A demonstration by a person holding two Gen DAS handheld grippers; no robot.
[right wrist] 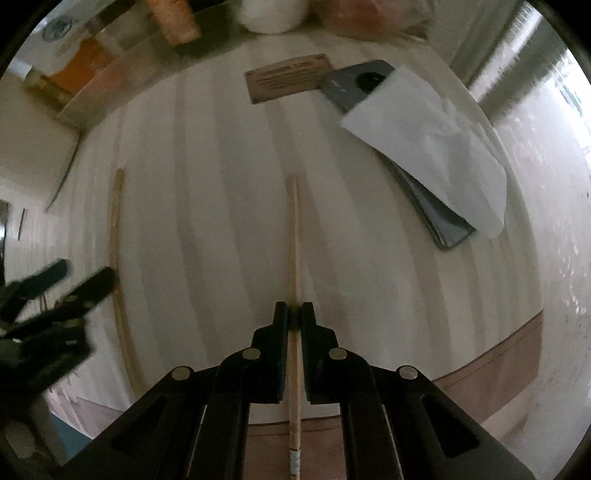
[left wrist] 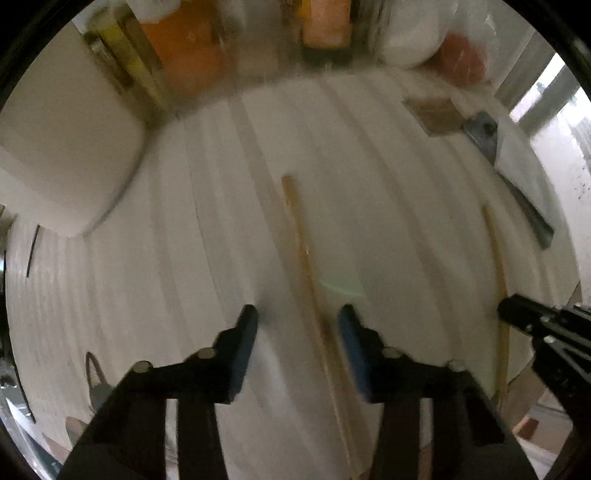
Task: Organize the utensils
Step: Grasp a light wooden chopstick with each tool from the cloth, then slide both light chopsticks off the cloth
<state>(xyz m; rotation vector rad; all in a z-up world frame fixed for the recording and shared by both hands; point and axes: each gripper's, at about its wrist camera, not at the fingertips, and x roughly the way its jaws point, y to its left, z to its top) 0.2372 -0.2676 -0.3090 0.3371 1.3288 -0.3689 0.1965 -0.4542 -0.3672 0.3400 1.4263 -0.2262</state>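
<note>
Two wooden chopsticks lie on a white striped table. In the left wrist view one chopstick (left wrist: 308,277) runs between the fingers of my open left gripper (left wrist: 298,317), nearer the right finger; nothing grips it. The second chopstick (left wrist: 496,258) lies at the right, with my right gripper (left wrist: 517,314) at its near part. In the right wrist view my right gripper (right wrist: 294,314) is shut on that chopstick (right wrist: 293,240), which points straight ahead. The first chopstick (right wrist: 116,240) lies to the left by my left gripper (right wrist: 83,275).
A phone (right wrist: 417,177) partly under a white paper napkin (right wrist: 436,147) lies at the right. A brown card (right wrist: 290,76) lies at the back. A white box (left wrist: 62,147) sits at the left, and orange packets (left wrist: 188,55) and a white container (right wrist: 273,14) line the back edge.
</note>
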